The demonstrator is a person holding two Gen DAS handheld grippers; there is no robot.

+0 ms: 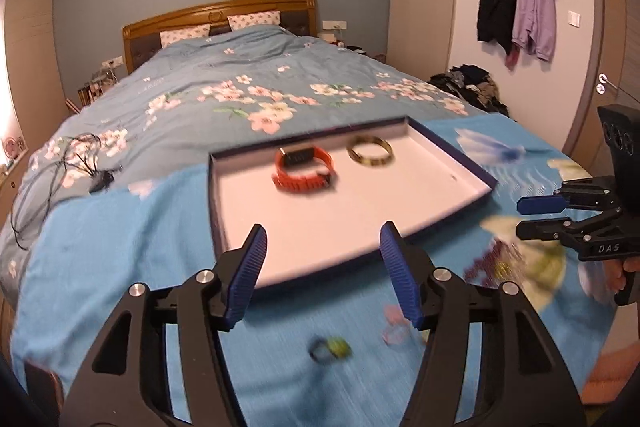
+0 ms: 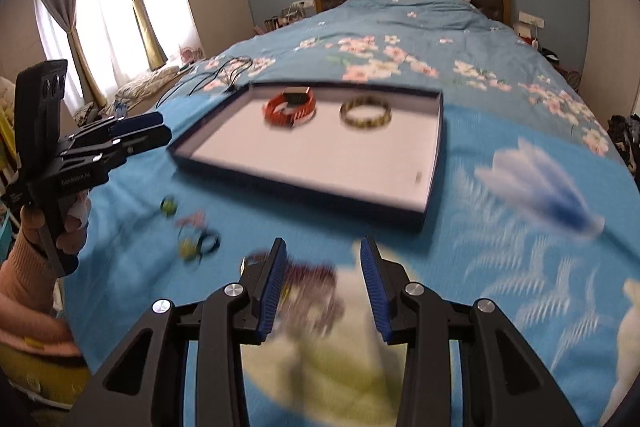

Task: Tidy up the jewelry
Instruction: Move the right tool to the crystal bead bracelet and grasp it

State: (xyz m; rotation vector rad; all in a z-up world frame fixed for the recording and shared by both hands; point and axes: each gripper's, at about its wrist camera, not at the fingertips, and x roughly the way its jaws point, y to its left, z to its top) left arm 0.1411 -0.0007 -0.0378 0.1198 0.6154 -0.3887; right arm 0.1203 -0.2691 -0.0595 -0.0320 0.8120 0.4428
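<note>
— Fingers first: how did they stand?

— Both pairs stood apart with nothing between the pads. The left gripper [image 1: 322, 247] had its blue ribbed pads spread wide over the near edge of the tray [image 1: 440, 183]. The right gripper [image 2: 323, 263] had a narrower gap and hung over the blue cloth [image 2: 500, 227], just short of the tray's near wall.

— What was in the tray?

— Two pieces, side by side at its far end, on the white floor inside the dark blue rim. An orange watch [image 1: 304, 169] with a dark face lay on the left, its strap curled in a loop. A gold bangle [image 1: 370, 151] with dark markings lay flat to its right, near but not touching.

— And outside it?

— More jewelry lay loose on the cloth, all blurred. A small green and black piece [image 1: 330, 347] sat between the left fingers' bases. A pinkish piece [image 1: 394, 323] lay beside it. A dark purple beaded piece [image 2: 312, 287] lay under the right gripper, partly on a pale green flower print.

— How were the hands placed?

— Each gripper pointed forward and downward toward the bed [image 1: 240, 75]. The left hand [image 2: 68, 231], in a pink sleeve, gripped its handle upright at the cloth's left side.
</note>
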